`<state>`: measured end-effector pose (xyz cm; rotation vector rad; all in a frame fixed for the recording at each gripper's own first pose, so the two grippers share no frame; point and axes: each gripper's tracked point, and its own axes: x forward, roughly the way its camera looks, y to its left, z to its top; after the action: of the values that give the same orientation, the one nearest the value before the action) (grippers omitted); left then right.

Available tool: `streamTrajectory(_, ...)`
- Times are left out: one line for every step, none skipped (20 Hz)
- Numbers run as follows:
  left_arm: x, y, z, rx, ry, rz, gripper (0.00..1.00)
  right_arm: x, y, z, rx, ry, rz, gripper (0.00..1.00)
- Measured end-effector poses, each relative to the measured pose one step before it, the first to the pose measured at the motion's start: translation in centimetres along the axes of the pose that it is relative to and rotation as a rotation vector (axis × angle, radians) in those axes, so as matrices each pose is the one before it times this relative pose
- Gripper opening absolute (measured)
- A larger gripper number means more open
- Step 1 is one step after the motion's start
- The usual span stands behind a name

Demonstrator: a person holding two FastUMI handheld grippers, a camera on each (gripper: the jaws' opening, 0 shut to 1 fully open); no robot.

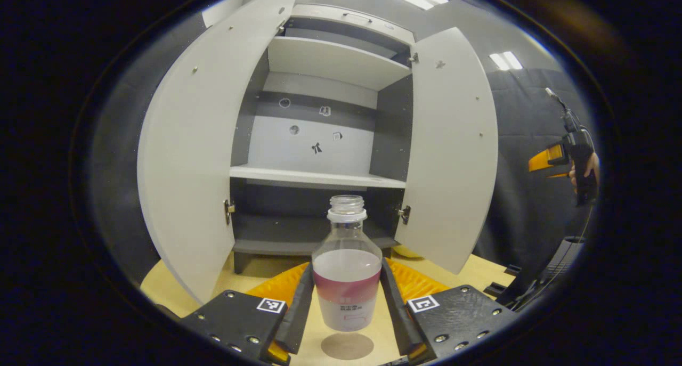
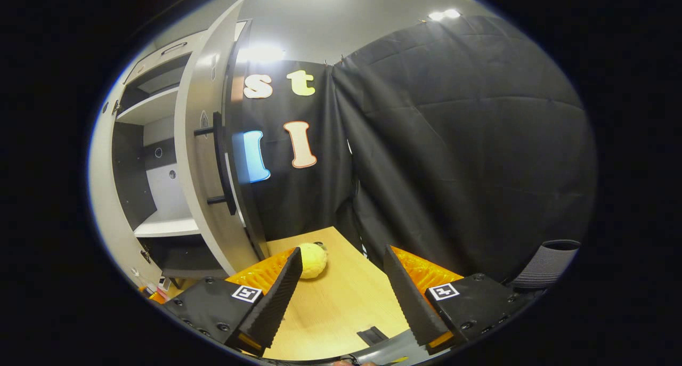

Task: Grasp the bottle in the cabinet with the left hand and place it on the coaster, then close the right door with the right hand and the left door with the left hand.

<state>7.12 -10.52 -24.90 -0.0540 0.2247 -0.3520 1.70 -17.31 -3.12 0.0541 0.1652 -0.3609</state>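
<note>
Bottle, clear w/ no cap, whitish liquid about half up, pink band and white label, sits upright between the left gripper fingers; both black pads press its sides, so jaws are narrowed onto it and holding it. Its base hangs just above the coaster, a round brown disc on the wooden table; a gap shows between the two, so bottle isn't down yet.

Behind it stands the cabinet, grey shelves, both doors swung open: left door and right door flare out to either side. Lower compartment right behind the bottle looks bare.

Far off at the right edge of the left gripper view, a hand holds the other gripper, orange and black, up in the air, well apart from the cabinet.

In the right gripper view, the right gripper has jaws wide, nothing between them, over the table. A yellow fuzzy ball lies on the tabletop just beyond its left finger. The open right door w/ black bar handle is to the left.
</note>
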Motion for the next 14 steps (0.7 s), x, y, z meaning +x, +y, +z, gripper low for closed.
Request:
streamTrajectory(-0.085, -0.093, -1.069, 0.00124, 0.00692, 0.00156, 0.68, -0.215, 0.087, -0.144, -0.00458, 0.00489, -0.00092, 0.98)
streamTrajectory(-0.021, 0.028, -0.952, -0.0092, 0.00949, 0.0052, 0.68, -0.151, 0.21, -0.177, -0.00437, 0.00436, 0.002, 0.98)
streamTrajectory(0.017, 0.148, -1.012, -0.01876, 0.01119, 0.00603, 0.68, -0.168, 0.078, -0.039, -0.0049, 0.00298, -0.00148, 0.98)
streamTrajectory(-0.044, 0.048, -0.994, -0.01907, 0.01028, 0.00352, 0.68, -0.179, -0.146, -0.179, -0.00148, 0.00456, -0.0054, 0.98)
streamTrajectory(0.12, -0.014, -0.808, -0.00772, 0.00572, 0.00023, 0.68, -0.199, -0.099, -0.109, 0.00412, 0.00637, -0.00441, 0.98)
streamTrajectory(0.3, 0.018, -0.739, 0.00562, 0.00634, 0.00104, 0.68, -0.15, -0.228, -0.314, 0.00954, 0.0133, -0.00859, 0.98)
streamTrajectory(0.196, 0.121, -0.736, 0.01173, 0.00573, -0.00071, 0.68, -0.139, -0.192, -0.314, 0.01116, 0.01545, -0.00804, 0.98)
streamTrajectory(0.031, 0.018, -0.584, 0.01491, 0.00505, -0.00179, 0.68, -0.093, -0.113, -0.184, 0.01034, 0.01242, -0.0087, 0.98)
streamTrajectory(0.23, -0.146, -0.543, 0.01503, 0.00722, -0.00502, 0.68, -0.066, -0.104, -0.228, 0.00881, 0.01223, -0.00849, 0.98)
streamTrajectory(0.148, -0.162, -0.276, 0.00937, 0.00127, -0.00811, 0.68, -0.144, -0.042, -0.251, 0.00701, 0.01076, -0.00506, 0.98)
streamTrajectory(0.184, -0.361, -0.258, 0.00283, -0.00374, -0.01595, 0.68, -0.207, 0.002, -0.082, 0.00493, 0.00706, -0.00565, 0.98)
streamTrajectory(0.153, -0.333, -0.171, 0.01002, -0.00412, -0.01162, 0.68, -0.133, -0.156, -0.286, 0.00332, 0.0056, -0.00653, 0.98)
streamTrajectory(0.176, -0.129, -0.395, 0.02453, 0.00114, -0.00198, 0.68, -0.172, -0.1, -0.114, 0.00138, 0.00553, -0.00635, 0.98)
streamTrajectory(0.17, -0.086, -0.499, 0.02732, 0.00642, -0.00035, 0.68, -0.04, -0.115, -0.164, 0.00072, 0.00502, -0.00767, 0.98)
